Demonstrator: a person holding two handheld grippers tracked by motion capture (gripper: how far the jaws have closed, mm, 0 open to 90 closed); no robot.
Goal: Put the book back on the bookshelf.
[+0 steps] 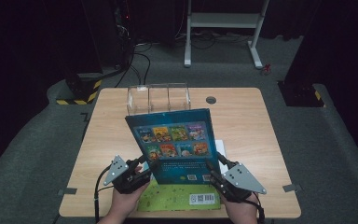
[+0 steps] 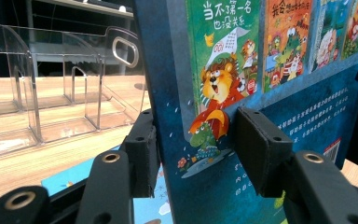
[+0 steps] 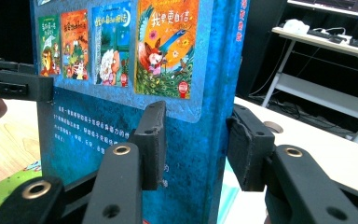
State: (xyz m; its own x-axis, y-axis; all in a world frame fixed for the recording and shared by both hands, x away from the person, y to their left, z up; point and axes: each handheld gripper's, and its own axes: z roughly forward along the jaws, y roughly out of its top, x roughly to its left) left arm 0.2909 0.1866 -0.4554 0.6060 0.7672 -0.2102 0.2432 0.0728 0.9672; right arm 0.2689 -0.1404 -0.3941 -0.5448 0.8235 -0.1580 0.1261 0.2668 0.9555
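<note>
A blue picture book (image 1: 175, 135) stands tilted above the table, its back cover with small cover pictures facing me. My left gripper (image 1: 148, 164) is shut on its lower left edge, and my right gripper (image 1: 214, 164) is shut on its lower right edge. In the left gripper view the book (image 2: 279, 93) sits between the pads (image 2: 261, 149) of the left gripper (image 2: 196, 149). In the right gripper view the right gripper (image 3: 196, 144) clamps the book (image 3: 121, 56) near its spine, with the other gripper (image 3: 18, 84) on the far edge.
A clear acrylic divided organizer (image 1: 158, 97) stands at the back of the wooden table (image 1: 251, 121), just behind the book. A green book (image 1: 177, 196) lies flat at the front edge, under the grippers. A cable hole (image 1: 210, 99) is at the back right.
</note>
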